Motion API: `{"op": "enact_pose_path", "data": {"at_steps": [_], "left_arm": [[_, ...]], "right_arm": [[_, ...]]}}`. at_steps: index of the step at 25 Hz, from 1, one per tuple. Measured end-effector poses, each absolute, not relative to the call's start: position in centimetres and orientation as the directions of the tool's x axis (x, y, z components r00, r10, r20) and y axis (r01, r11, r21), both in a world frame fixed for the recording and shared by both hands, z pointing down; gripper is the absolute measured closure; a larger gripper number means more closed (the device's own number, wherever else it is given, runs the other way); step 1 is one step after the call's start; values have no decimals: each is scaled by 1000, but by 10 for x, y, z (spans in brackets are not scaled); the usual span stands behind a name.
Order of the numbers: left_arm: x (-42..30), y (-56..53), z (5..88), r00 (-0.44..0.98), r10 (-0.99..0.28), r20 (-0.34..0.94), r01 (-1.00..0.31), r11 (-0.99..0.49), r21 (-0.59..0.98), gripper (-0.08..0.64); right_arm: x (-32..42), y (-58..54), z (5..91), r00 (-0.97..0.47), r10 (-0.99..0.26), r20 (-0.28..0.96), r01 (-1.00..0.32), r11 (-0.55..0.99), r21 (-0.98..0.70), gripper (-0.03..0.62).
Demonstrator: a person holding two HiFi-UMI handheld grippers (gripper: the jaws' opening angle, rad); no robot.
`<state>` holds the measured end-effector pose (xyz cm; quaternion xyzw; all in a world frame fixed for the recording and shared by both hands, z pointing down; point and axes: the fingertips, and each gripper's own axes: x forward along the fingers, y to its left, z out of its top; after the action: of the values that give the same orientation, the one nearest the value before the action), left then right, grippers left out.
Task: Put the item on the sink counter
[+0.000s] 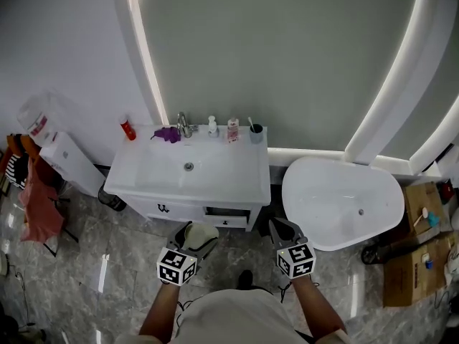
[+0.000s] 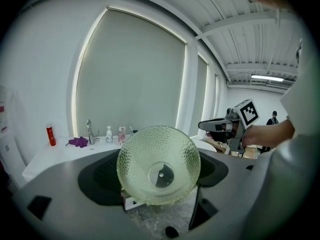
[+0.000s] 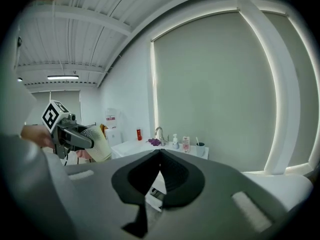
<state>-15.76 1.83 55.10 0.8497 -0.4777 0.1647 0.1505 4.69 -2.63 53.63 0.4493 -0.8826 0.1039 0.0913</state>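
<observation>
Glass bowl held in front of the sink surface

The pebbled glass bowl (image 2: pixel 159 165) sits clamped in the left gripper (image 1: pixel 189 242), in front of the sink surface (image 1: pixel 143 168) and not touching it. The right gripper (image 3: pixel 160 152) has its jaws closed together on nothing. Along the surface's back edge stand a red bottle (image 1: pixel 128 130), purple cloth (image 1: pixel 168 134), faucet (image 1: pixel 183 125), dispenser (image 1: pixel 212 125), pink bottle (image 1: pixel 232 130) and a cup (image 1: pixel 256 134) holding a toothbrush. A bathtub (image 1: pixel 337 201) stands just right of the surface.

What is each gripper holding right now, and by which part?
Left gripper holds the glass bowl by its rim; right gripper is shut, empty.

bright, even light from arch strips (image 1: pixel 141 49); gripper views fisheye-warped, dark-cornered.
</observation>
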Motion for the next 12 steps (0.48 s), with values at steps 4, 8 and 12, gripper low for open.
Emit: {"op": "enact_pose_path", "data": {"at_steps": [4,8,12], "left_arm": [[-136,-13,553,479,-772,418,-867,-489,92,158],[-120,-38,556,466,-780,418,-876,-474,92,158],[-110,-58,560,458,-779,427,-880,-466,94,158]], "right_arm": [[71,-59,542,-585,-769,255,-808,581,-102,581],[89,-83,547,-595,-760,261,-800,590,-106,581],[101,-101,555,-596,-754,276,-800,589,-118,581]]}}
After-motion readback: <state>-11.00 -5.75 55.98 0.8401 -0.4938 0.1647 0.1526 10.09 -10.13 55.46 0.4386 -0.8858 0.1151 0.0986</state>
